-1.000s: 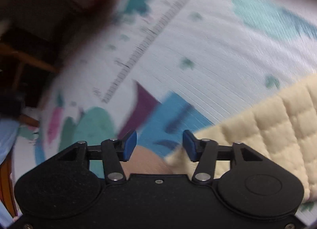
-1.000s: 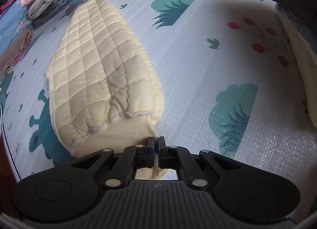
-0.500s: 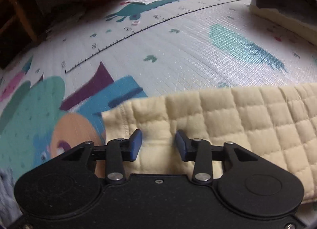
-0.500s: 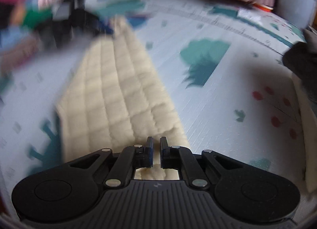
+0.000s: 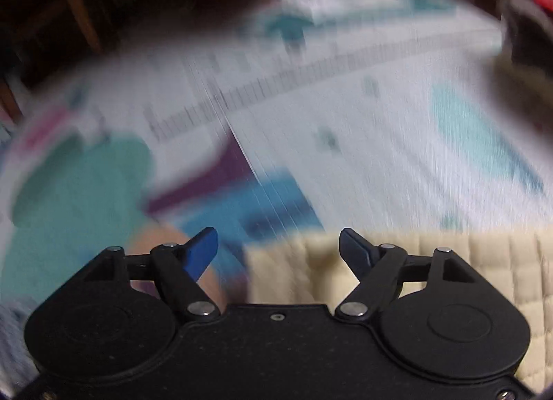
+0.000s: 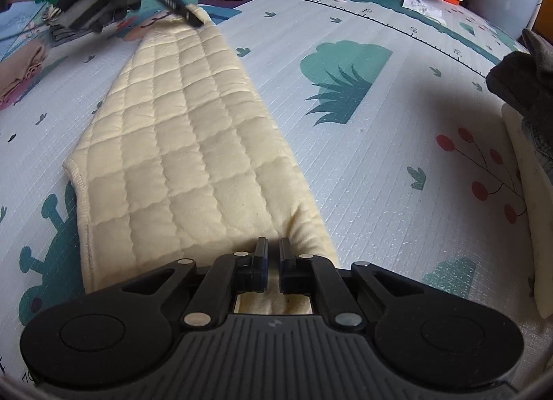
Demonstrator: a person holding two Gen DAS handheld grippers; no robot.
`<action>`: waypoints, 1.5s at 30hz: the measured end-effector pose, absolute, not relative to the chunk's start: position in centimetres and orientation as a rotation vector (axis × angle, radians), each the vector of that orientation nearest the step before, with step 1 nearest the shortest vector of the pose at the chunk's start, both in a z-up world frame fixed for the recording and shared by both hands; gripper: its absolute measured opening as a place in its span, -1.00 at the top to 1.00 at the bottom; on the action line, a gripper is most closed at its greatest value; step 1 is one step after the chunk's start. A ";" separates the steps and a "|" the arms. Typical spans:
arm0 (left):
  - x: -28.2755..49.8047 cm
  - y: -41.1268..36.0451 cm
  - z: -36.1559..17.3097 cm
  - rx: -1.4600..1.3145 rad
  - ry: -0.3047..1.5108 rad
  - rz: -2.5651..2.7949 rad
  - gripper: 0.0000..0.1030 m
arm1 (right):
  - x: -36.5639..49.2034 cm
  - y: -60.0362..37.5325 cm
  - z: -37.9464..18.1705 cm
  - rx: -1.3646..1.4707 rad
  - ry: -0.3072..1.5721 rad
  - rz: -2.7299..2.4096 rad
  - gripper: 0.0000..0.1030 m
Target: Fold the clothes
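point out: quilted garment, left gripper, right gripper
quilted garment [image 6: 193, 144], right wrist view, middle of the quilted top face
left gripper [image 5: 278, 244], left wrist view, gap between open fingertips
right gripper [image 6: 273, 261], right wrist view, between near-closed fingertips

Left wrist view: you get heavy motion blur, dim dark far edge | right wrist view: sharp, evenly lit, soft shadow far right on the play mat [image 6: 397, 144] | fisheye bending at edges

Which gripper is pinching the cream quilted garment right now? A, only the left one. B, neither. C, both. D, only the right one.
D: the right gripper has its fingers nearly closed on the near end of the quilted garment, while the left gripper has its fingers spread wide above the far end.
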State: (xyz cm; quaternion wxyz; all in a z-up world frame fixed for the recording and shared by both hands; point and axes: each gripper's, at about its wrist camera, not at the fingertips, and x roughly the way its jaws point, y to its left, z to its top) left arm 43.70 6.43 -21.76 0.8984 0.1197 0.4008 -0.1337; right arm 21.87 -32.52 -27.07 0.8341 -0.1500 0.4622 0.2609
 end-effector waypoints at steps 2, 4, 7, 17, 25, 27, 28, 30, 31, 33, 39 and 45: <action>42.6 8.4 -20.7 0.178 0.833 -0.270 -0.54 | 21.1 -32.4 -26.0 -0.315 0.917 0.559 0.85; 41.1 10.2 -20.3 0.122 0.852 -0.254 -0.46 | 20.4 -32.2 -25.5 -0.304 0.890 0.558 0.85; 39.4 12.5 -21.7 -0.034 0.921 -0.264 -0.35 | 19.9 -31.8 -26.5 -0.319 0.914 0.560 0.85; 38.2 13.9 -26.0 -0.458 0.934 -0.138 -0.21 | 20.3 -32.9 -28.0 -0.278 0.944 0.567 0.85; 36.0 11.1 -25.1 -0.395 0.954 -0.117 0.72 | 20.3 -33.1 -28.0 -0.263 0.940 0.579 0.84; 35.4 11.1 -24.0 -0.326 0.971 -0.133 0.76 | 20.5 -33.1 -27.9 -0.250 0.963 0.598 0.74; 34.8 11.4 -23.2 -0.283 0.977 -0.145 0.76 | 20.6 -33.1 -27.7 -0.237 0.980 0.619 0.74; 32.9 12.6 -21.5 -0.209 1.005 -0.169 0.78 | 20.7 -32.8 -27.5 -0.205 1.021 0.688 0.74; 32.0 13.2 -20.6 -0.173 1.018 -0.180 0.78 | 20.6 -32.3 -27.4 -0.199 1.036 0.721 0.74; 29.3 15.6 -19.6 -0.181 1.043 -0.156 0.78 | 19.9 -30.6 -27.4 -0.219 1.052 0.782 0.74; 20.2 22.9 -22.8 -0.498 0.981 0.094 0.06 | 19.2 -25.4 -26.9 -0.381 0.978 0.763 0.74; 15.0 24.9 -25.9 -0.918 0.871 0.067 0.06 | 19.3 -23.3 -25.3 -0.411 0.905 0.790 0.63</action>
